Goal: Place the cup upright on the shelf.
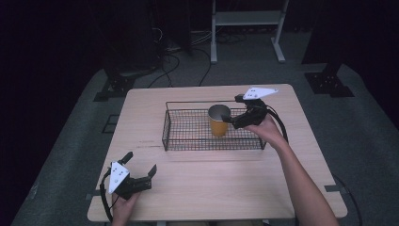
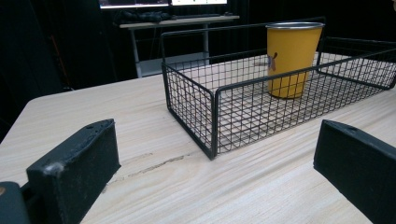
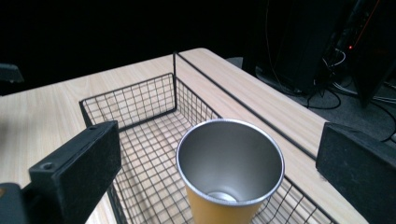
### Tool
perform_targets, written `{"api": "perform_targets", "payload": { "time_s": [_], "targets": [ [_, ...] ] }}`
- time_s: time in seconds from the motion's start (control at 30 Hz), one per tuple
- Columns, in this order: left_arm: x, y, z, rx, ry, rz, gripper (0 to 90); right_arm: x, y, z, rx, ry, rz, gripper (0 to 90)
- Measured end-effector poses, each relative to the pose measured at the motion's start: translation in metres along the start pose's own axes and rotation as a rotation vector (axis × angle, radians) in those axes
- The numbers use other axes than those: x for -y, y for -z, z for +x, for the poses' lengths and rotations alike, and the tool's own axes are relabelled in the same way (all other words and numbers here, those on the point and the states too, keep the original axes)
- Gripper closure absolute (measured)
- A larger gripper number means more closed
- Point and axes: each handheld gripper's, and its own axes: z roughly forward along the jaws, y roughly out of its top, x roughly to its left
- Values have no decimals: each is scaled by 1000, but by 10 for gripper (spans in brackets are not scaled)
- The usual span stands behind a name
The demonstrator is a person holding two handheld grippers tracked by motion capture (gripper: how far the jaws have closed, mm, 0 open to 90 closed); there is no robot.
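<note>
A yellow cup (image 1: 219,123) with a steel inside stands upright in the right half of a black wire basket (image 1: 188,141) in the middle of the wooden table (image 1: 211,188). My right gripper (image 1: 231,109) hovers open just right of the cup. In the right gripper view the cup (image 3: 231,172) sits low between the wide-apart jaws of this gripper (image 3: 219,140), untouched, inside the basket (image 3: 130,98). My left gripper (image 1: 140,162) rests open near the table's front left corner. In the left gripper view it (image 2: 217,140) faces the basket (image 2: 210,93) and the cup (image 2: 292,60), with nothing between its jaws.
Behind the table a white metal frame (image 1: 247,19) stands on the grey floor, with cables (image 1: 174,56) and black stand bases (image 1: 329,80) near it. Bare tabletop lies in front of the basket and to its left.
</note>
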Motion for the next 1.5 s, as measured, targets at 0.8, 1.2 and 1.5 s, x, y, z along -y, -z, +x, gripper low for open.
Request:
{"api": "perform_targets", "payload": {
  "time_s": [0.8, 1.2, 1.5],
  "targets": [
    [0, 0, -1, -3, -4, 4, 0, 20, 19, 7, -12, -11, 48, 0],
    [0, 0, -1, -3, -4, 4, 0, 32, 34, 13, -19, -8, 42, 0],
    [0, 0, -1, -4, -6, 4, 0, 43, 42, 20, -31, -9, 54, 0]
  ]
}}
